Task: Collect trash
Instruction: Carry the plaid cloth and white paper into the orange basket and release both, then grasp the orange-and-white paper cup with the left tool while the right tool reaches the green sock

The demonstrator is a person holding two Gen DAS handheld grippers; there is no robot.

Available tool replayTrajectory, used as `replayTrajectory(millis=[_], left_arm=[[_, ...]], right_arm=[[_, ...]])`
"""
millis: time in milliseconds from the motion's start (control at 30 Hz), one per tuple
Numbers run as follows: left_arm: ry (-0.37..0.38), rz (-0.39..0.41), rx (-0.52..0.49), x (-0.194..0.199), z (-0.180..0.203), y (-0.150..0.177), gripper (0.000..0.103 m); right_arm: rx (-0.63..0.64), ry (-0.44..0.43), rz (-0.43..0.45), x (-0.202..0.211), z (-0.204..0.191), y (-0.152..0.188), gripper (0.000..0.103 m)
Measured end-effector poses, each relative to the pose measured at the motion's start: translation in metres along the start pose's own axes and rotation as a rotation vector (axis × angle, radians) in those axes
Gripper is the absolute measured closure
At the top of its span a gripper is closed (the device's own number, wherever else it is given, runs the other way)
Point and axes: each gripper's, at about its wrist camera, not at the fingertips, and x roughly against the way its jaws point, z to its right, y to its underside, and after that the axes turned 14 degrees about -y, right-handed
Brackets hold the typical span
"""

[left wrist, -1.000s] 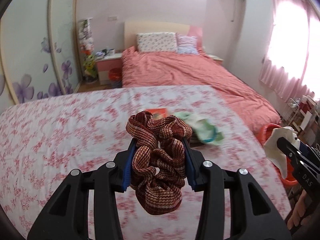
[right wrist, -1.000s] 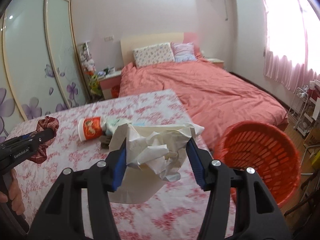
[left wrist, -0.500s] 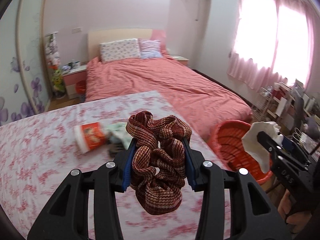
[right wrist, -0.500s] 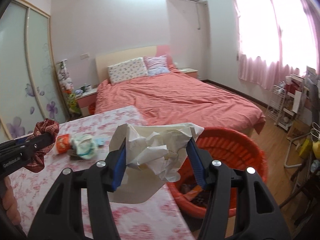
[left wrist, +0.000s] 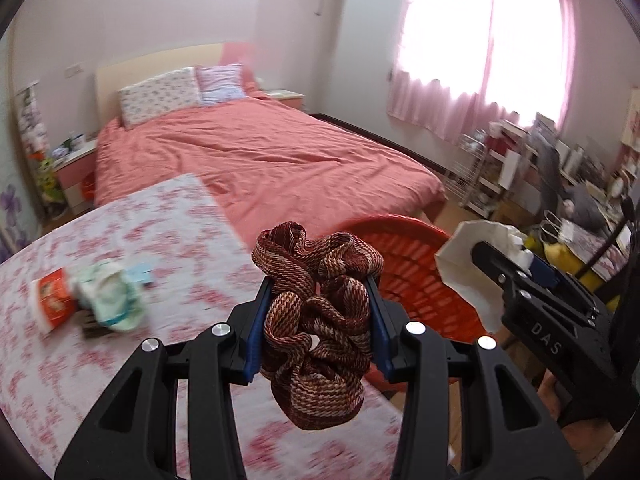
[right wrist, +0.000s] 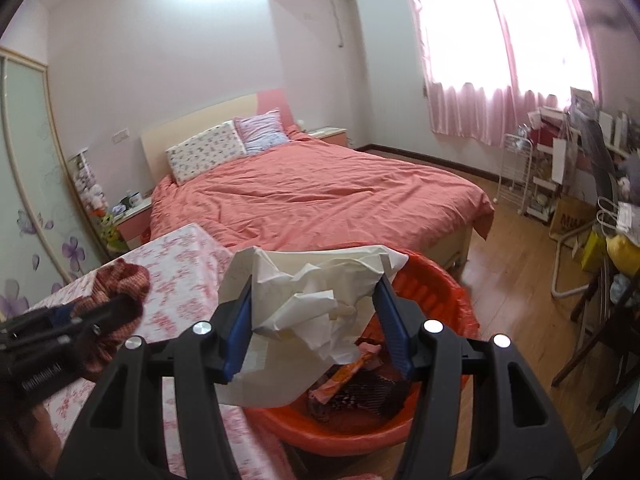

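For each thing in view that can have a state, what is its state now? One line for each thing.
Left gripper: shut on the woven cloth, held above the table edge.
Right gripper: shut on the crumpled paper, over the orange basket.
Orange basket: upright, holding some wrappers already.
Paper cup: lying on its side on the table.
Pale green cloth: bunched beside the cup.

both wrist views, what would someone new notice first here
The left hand-held gripper clamps a bunched maroon-and-cream woven cloth above the floral pink tablecloth. The right hand-held gripper grips crumpled white paper right over the round orange plastic basket, which already holds wrappers. Behind both lies a large bed with a salmon-pink cover.
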Motion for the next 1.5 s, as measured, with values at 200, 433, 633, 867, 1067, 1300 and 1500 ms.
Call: replayTrajectory(millis=[200, 433, 633, 867, 1067, 1300, 1500], left_arm=[[0.043, -0.040, -0.046, -0.030, 0.034, -0.002, 0.059], [0.054, -0.083, -0.086, -0.054, 0.057, -0.002, 0.055], [0.035, -0.126, -0.099, -0.066, 0.057, 0.004, 0.043], [0.000, -0.145, -0.085, -0.063, 0.046, 0.007, 0.033], [-0.109, -0.096, -0.091, -0.052, 0.022, 0.011, 0.022], [-0.294, -0.117, -0.032, -0.040, -0.049, 0.030, 0.006], [-0.423, -0.174, 0.099, -0.034, -0.136, 0.050, 0.006]], right_arm=[[-0.042, 0.018, -0.008, -0.013, 0.035, -0.002, 0.047], [-0.113, 0.003, -0.029, -0.036, 0.065, -0.004, 0.042], [-0.147, 0.001, -0.059, -0.052, 0.078, 0.003, 0.029], [-0.127, 0.035, -0.056, -0.047, 0.074, 0.008, 0.019], [0.007, 0.074, -0.056, -0.041, 0.042, 0.012, 0.008], [0.107, -0.001, -0.093, -0.044, -0.010, 0.023, 0.004], [0.159, -0.091, -0.146, -0.058, -0.067, 0.037, 0.004]])
